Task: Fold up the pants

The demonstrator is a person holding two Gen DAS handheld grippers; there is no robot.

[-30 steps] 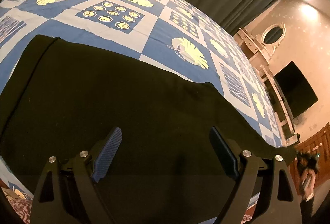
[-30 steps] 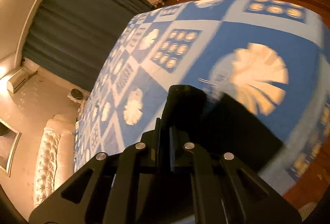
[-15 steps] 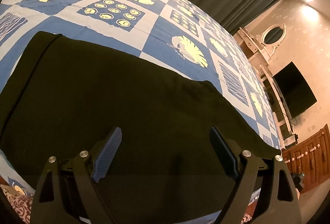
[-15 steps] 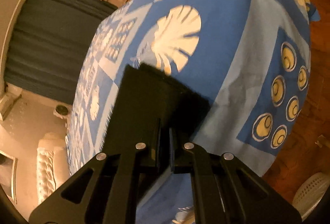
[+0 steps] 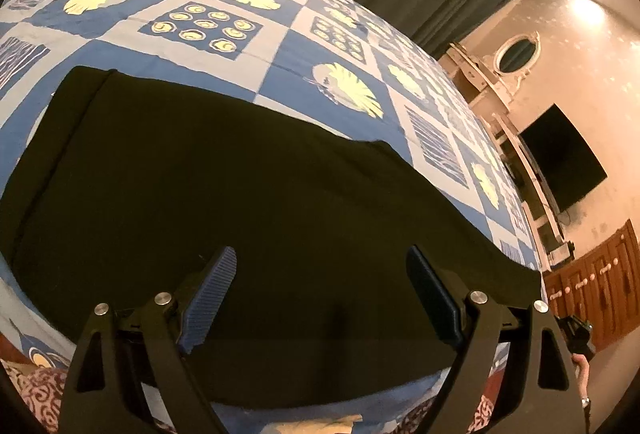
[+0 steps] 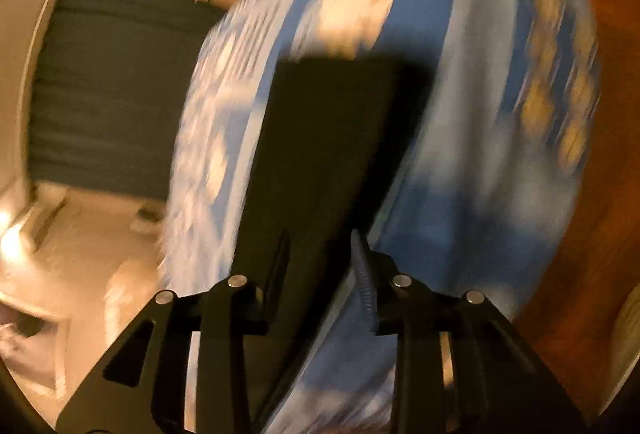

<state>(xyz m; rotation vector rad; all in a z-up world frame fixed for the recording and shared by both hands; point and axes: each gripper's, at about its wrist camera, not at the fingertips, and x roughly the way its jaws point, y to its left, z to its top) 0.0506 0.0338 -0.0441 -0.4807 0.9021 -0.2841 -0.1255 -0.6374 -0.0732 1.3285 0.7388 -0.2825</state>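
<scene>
The black pants lie flat along the bed's near edge. Left tongs stand wide, empty. Right tongs have just been opening, releasing the cloth. Fabric looks soft, limp; grip hems or corners.

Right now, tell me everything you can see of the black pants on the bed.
The black pants are a dark, matte, soft-looking fabric spread flat across the blue patterned bedspread, with a folded edge at the far left and few wrinkles. They reach the bed's near edge. The left gripper hovers over them with its jaws wide and empty. In the blurred right wrist view, a narrower end lies on the bed; the right gripper has just been opening there, its jaws apart over the cloth.
</scene>
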